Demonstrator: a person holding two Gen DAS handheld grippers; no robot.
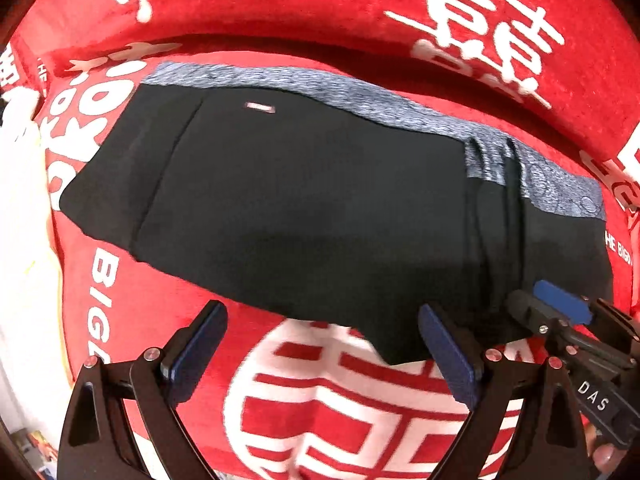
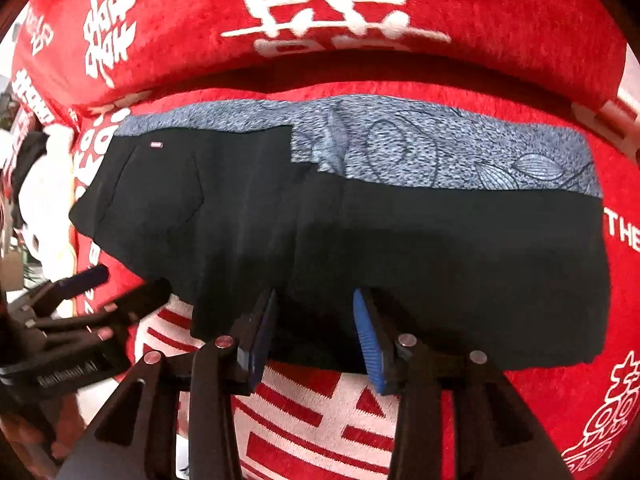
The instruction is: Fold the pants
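Black pants [image 1: 304,208] with a blue-grey patterned band along the far edge lie folded across a red cushion; they also show in the right wrist view [image 2: 400,248]. My left gripper [image 1: 320,344] is open, fingers spread just before the pants' near edge, nothing between them. My right gripper [image 2: 316,328] is open at the near hem, its fingers resting at the cloth edge; whether cloth lies between them I cannot tell. The right gripper shows in the left wrist view [image 1: 560,312], at the pants' right near corner. The left gripper shows at the left in the right wrist view [image 2: 112,288].
The red cushion [image 1: 360,408] with white characters carries the pants. A red backrest [image 2: 480,24] rises behind. A white plush toy [image 2: 44,200] sits at the left end, also in the left wrist view [image 1: 20,160].
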